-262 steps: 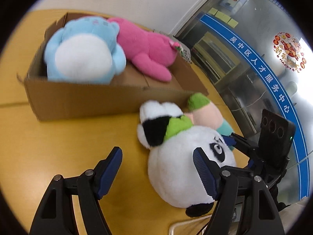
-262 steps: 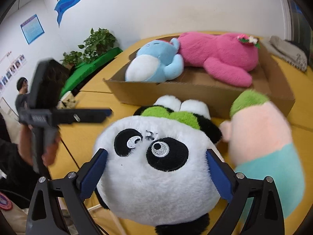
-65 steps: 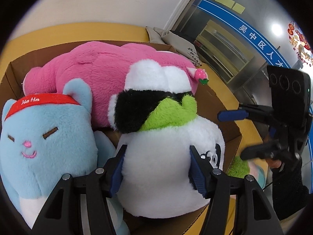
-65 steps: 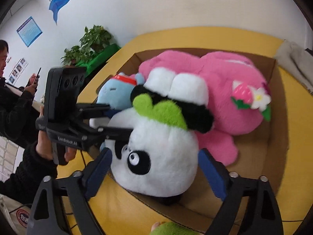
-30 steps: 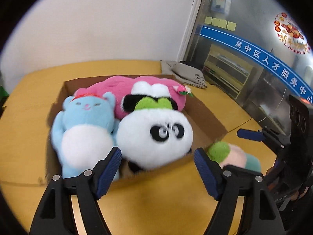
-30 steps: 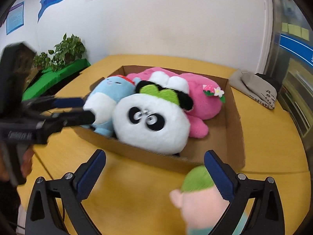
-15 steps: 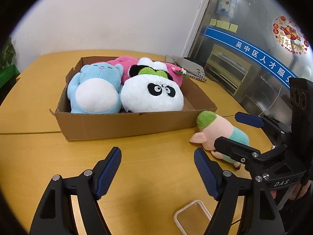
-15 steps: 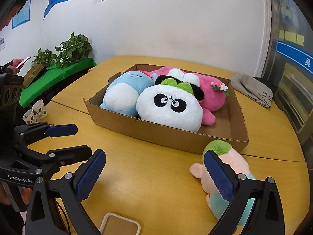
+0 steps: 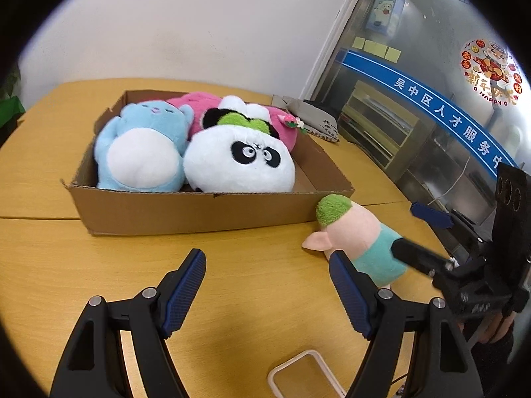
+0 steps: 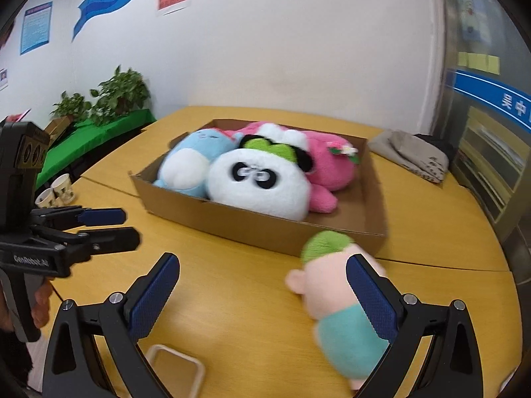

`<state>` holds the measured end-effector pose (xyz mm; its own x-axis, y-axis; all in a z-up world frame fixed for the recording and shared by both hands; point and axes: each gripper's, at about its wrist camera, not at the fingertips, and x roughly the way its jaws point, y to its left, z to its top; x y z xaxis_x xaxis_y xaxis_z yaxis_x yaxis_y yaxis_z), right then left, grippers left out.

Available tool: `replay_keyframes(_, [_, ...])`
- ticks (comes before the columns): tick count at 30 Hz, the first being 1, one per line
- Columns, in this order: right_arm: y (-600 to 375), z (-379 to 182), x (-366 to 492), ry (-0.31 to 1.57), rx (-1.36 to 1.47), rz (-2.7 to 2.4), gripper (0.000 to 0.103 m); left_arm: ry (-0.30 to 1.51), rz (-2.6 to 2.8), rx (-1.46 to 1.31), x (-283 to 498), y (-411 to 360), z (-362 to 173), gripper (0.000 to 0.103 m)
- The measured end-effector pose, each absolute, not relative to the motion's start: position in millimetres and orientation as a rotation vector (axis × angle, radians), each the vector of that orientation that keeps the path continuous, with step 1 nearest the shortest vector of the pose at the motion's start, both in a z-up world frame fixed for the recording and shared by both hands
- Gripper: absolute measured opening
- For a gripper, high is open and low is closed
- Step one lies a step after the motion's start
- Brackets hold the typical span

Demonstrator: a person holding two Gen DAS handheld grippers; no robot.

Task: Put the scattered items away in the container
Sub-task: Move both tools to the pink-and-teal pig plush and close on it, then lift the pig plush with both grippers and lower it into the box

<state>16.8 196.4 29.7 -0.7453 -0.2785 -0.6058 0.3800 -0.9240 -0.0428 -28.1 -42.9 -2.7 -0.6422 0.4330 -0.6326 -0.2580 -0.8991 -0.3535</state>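
Observation:
A cardboard box on the yellow table holds a blue plush, a panda plush and a pink plush. A pig plush with green hair and teal trousers lies on the table in front of the box's right corner. My left gripper is open and empty above the table, left of the pig. My right gripper is open and empty, its right finger just in front of the pig.
A small clear rectangular tray lies on the table near me. A grey folded cloth lies behind the box at the right. Paper cups and plants stand off the table's left edge.
The panda went into the box and both grippers let go and drew back. In the last half second both grippers have moved a little closer to the pig.

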Motion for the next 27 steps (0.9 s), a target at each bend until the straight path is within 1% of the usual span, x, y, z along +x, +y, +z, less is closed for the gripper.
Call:
replay_keyframes(1, [206,29,15,0.248,0.870,-2.659,0.102,-0.326,2.513,-1.068,-32,-40,-5,0.077])
replay_keyframes(4, [238,16,6,0.395,0.862,-2.722,0.102,-0.349,2.456,-1.113,-45,-30,-18,0.077])
replay_keyframes(7, [262,-14,-11,0.511,0.962,-2.682,0.102,-0.372,2.401,-1.151,-59,-18,-31,0.077])
replay_keyframes(9, [275,-37,-26,0.518,1.069,-2.648,0.102,-0.389,2.363,-1.177,-70,-8,-42,0.077])
replay_keyframes(10, [282,-45,-31,0.446,1.092,-2.612,0.102,-0.399,2.344,-1.187,-75,-4,-46,0.077])
replay_keyframes(11, [290,-49,-33,0.306,1.106,-2.558,0.101,-0.404,2.328,-1.195,-80,-1,-51,0.077])
replay_keyframes(12, [293,-51,-34,0.236,1.128,-2.528,0.091,-0.403,2.315,-1.203,-86,3,-55,0.077])
replay_keyframes(13, [295,-53,-33,0.173,1.139,-2.509,0.090,-0.396,2.304,-1.209,-92,8,-59,0.077])
replay_keyframes(16, [295,-57,-26,0.125,1.144,-2.512,0.090,-0.379,2.259,-1.217,-113,25,-73,0.077])
replay_keyframes(22, [308,-61,-21,-0.047,1.184,-2.450,0.090,-0.418,2.149,-1.189,-152,58,-94,0.077])
replay_keyframes(25, [313,-66,-23,-0.062,1.207,-2.421,0.090,-0.465,2.096,-1.152,-169,68,-97,0.077])
replay_keyframes(27, [311,-68,-23,-0.024,1.214,-2.415,0.090,-0.473,2.064,-1.149,-175,75,-99,0.077])
